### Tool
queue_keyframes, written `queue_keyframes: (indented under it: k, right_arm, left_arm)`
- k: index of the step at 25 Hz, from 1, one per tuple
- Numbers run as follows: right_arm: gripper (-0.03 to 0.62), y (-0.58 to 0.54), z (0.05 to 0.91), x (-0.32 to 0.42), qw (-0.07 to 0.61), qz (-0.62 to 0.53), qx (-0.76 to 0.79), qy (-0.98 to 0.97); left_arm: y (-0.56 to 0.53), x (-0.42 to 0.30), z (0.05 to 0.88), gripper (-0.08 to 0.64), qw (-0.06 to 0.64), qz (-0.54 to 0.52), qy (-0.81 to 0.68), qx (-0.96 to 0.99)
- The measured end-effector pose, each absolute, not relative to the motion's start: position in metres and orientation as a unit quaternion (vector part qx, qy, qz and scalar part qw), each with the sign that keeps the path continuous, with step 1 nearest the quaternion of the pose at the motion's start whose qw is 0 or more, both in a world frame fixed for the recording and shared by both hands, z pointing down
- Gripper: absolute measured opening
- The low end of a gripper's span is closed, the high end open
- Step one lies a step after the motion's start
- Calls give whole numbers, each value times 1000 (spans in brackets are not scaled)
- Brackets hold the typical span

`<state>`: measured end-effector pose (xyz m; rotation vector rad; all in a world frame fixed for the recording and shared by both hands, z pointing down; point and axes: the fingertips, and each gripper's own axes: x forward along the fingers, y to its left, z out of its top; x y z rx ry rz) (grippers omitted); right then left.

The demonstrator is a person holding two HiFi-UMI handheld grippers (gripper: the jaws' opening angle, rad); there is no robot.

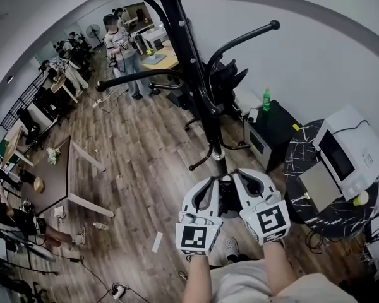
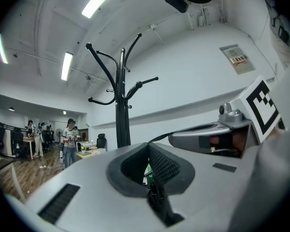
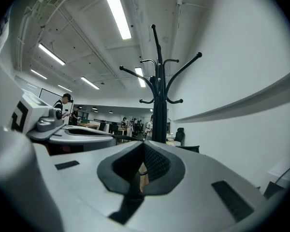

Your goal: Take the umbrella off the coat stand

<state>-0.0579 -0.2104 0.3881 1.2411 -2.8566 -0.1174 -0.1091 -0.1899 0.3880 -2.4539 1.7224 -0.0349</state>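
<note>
Approach | your left tool (image 1: pixel 215 185) and right tool (image 1: pixel 241 180), closed and empty, face coat stand (image 1: pixel 192 55) | umbrella unseen: locate, then open.

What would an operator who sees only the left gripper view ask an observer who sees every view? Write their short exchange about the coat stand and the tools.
Operator: Is the right tool shut?
Observer: Yes, its own view shows the jaws together.
Operator: What stands by the foot of the coat stand?
Observer: In the head view, a black cabinet with a green bottle on top.
</note>
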Motion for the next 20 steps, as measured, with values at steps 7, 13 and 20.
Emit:
queue_keyframes:
  k: [7,13,20]
  right_arm:
    - [8,-186,402,-44,15,-6,379,-925]
    - [8,-160,412,-27,22,2,371,-928]
    - [8,-126,426,-19,26,12,355,-934]
  left_arm:
    - [-166,-95,409,21,65,-43,577,-813]
    - [-139,-80,418,21,54,-52,581,-810]
    - [-110,-72,428,21,57,-66,590,-803]
